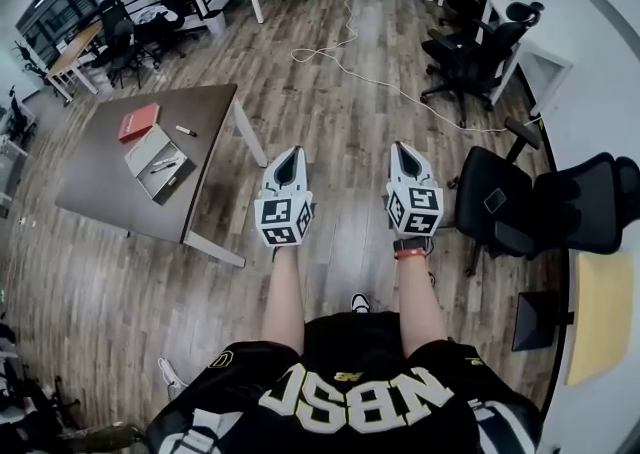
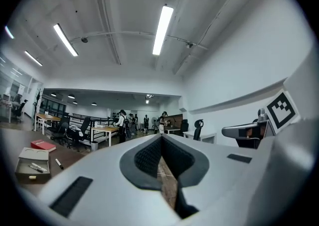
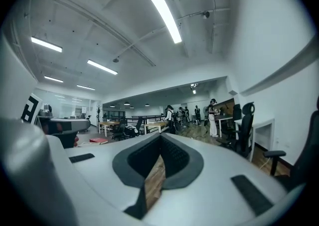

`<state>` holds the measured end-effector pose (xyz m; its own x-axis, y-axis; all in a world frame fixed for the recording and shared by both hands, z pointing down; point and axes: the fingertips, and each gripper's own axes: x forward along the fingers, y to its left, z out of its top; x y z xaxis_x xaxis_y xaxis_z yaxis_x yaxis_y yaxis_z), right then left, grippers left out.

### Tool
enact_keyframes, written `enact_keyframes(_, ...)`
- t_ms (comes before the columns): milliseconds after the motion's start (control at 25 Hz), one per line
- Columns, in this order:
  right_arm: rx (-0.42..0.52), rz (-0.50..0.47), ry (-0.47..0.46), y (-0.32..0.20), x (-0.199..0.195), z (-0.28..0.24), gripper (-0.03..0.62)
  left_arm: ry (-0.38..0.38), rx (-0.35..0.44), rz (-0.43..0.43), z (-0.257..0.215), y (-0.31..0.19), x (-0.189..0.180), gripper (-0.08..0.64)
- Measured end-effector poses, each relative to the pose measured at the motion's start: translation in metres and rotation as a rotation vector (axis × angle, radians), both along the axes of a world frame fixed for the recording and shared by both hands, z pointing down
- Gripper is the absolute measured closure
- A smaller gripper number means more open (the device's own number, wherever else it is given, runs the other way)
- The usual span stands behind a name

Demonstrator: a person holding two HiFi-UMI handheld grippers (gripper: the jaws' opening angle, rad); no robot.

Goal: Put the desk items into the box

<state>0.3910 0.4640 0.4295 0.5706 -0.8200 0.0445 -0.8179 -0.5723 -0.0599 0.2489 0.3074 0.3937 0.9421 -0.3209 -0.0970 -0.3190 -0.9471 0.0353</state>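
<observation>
Standing off the tabletop (image 1: 110,182) with left gripper (image 1: 293,154) and right gripper (image 1: 402,149) both closed, empty; leaving red book (image 1: 138,122) and marker (image 1: 186,130) outside box (image 1: 150,150), pens (image 1: 165,164) seemingly inside.

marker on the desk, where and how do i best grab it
Probably mid-barrel, from above. The marker lies flat on the desk, clear of the red book and the box, so jaws can straddle its thin width across its long axis.
</observation>
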Motion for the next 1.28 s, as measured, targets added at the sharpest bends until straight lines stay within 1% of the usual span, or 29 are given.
enact_keyframes(160,0.006,-0.047,-0.032,-0.01,0.009,0.015,0.583,-0.019,-0.005,-0.038,0.011,0.001,0.004,0.546)
enact_keyframes(280,0.007,-0.117,-0.042,-0.034,0.005,0.02,0.583,-0.038,-0.014,-0.084,0.019,-0.008,-0.006,0.546)
enact_keyframes(440,-0.003,-0.262,-0.049,-0.085,-0.028,0.029,0.583,-0.057,-0.041,-0.202,0.028,-0.039,-0.041,0.546)
enact_keyframes(600,-0.018,-0.385,-0.059,-0.143,-0.063,0.038,0.583,-0.064,-0.044,-0.271,0.033,-0.075,-0.065,0.546)
enact_keyframes(720,-0.015,-0.476,-0.048,-0.197,-0.083,0.04,0.581,-0.065,-0.035,-0.339,0.038,-0.11,-0.088,0.546)
enact_keyframes(800,-0.006,-0.519,-0.052,-0.233,-0.093,0.039,0.581,-0.064,-0.029,-0.381,0.039,-0.139,-0.103,0.546)
enact_keyframes(960,-0.018,-0.636,-0.046,-0.312,-0.127,0.035,0.58,-0.026,-0.039,-0.507,0.027,-0.211,-0.148,0.546)
enact_keyframes(1120,-0.036,-0.716,-0.045,-0.386,-0.154,0.028,0.575,-0.004,-0.033,-0.589,0.014,-0.271,-0.18,0.546)
enact_keyframes(1280,-0.054,-0.782,-0.038,-0.451,-0.192,0.024,0.575,0.002,-0.045,-0.655,0.011,-0.329,-0.22,0.546)
